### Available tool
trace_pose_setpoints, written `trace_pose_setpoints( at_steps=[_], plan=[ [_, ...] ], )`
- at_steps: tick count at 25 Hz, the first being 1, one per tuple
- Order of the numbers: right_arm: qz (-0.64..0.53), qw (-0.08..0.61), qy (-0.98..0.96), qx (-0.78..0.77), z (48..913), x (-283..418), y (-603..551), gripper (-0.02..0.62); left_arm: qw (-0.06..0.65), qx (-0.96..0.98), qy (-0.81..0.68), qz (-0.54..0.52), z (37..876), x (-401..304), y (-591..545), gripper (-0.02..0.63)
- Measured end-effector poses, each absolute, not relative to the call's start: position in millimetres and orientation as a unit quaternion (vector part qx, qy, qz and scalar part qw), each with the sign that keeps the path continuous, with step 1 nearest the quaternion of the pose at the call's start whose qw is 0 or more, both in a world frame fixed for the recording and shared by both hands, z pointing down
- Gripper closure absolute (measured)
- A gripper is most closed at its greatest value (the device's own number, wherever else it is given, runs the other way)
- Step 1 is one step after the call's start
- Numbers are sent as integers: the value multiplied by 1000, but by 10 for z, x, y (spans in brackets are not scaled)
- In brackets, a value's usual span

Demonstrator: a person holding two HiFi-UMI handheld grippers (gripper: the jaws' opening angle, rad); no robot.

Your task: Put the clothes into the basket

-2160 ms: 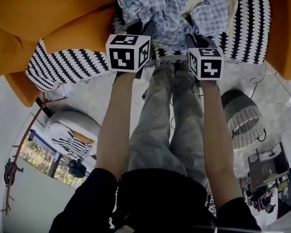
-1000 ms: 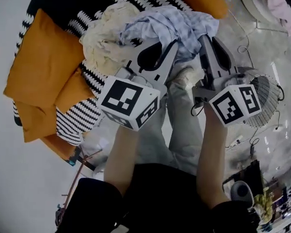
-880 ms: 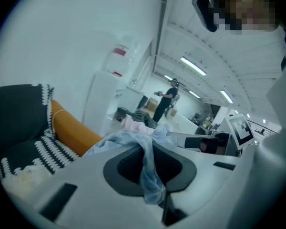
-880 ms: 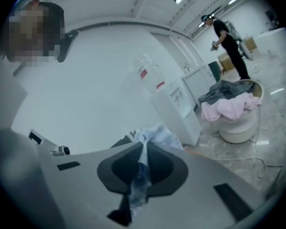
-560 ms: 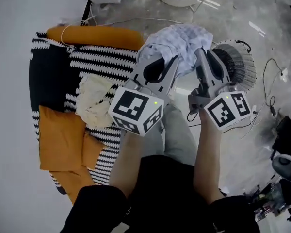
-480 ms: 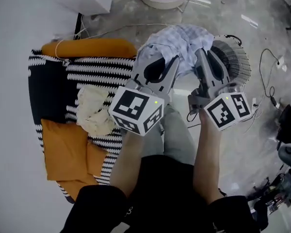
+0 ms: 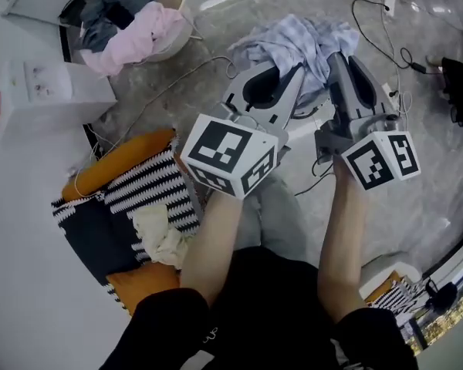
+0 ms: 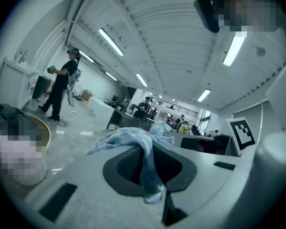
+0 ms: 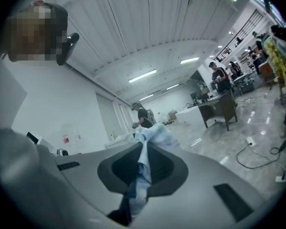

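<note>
The left gripper (image 7: 292, 74) and the right gripper (image 7: 339, 62) are both squeezed almost shut. Each one pinches a side of the blue checked shirt (image 7: 293, 41). The shirt is bunched up in the air at 12 o'clock, above the grey floor (image 7: 417, 168). A round basket (image 7: 184, 2) sits at 11 o'clock, well apart from the shirt, with pink clothes (image 7: 135, 37) spilling over its edge. A striped blanket (image 7: 150, 187) lies at 8 o'clock, and a cream cloth (image 7: 162, 233) rests on it.

left gripper (image 7: 292, 74), right gripper (image 7: 337, 58): clamped on blue checked shirt (image 7: 293, 38) | basket (image 7: 187, 8): top-left, pink clothes (image 7: 137, 35) inside | cream garment (image 7: 160, 234): lower-left
</note>
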State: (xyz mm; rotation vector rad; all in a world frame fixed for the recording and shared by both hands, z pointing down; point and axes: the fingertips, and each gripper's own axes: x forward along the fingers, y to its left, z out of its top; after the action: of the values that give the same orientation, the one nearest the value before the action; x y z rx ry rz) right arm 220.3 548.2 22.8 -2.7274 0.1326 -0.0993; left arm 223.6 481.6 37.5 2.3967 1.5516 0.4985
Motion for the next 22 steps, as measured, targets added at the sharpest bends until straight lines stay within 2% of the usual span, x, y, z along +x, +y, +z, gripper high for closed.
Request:
trace_pose_setpoints(
  at_steps=[3, 10, 12, 13, 14, 15, 19, 22],
  plan=[
    [-57, 208, 6, -976, 673, 2173, 5867, 566, 106, 806, 541, 214, 876, 2282, 5173, 563],
    [-181, 230, -49, -955, 2420, 2241, 6174, 565, 74, 802, 487, 339, 2636, 2457, 5354, 561],
    [-223, 220, -61, -948, 2914, 2243, 6200, 565, 49, 801, 468, 370, 3130, 2465, 5296, 525],
    [-249, 213, -70, -942, 3159, 2224, 6202, 549, 31, 799, 456, 390, 3372, 2457, 5239, 459],
    [-272, 208, -78, -936, 3384, 2201, 6198, 483, 14, 798, 442, 410, 3595, 2454, 5167, 401],
    [-290, 208, -83, -930, 3574, 2177, 6177, 412, 2, 798, 426, 427, 3781, 2463, 5082, 387],
    [-324, 228, -68, -915, 4074, 2036, 5883, 433, -16, 822, 375, 427, 4133, 2543, 4727, 387],
    [-348, 232, -52, -907, 4252, 1927, 5715, 439, -1, 832, 356, 425, 4187, 2560, 4586, 387]
  ],
)
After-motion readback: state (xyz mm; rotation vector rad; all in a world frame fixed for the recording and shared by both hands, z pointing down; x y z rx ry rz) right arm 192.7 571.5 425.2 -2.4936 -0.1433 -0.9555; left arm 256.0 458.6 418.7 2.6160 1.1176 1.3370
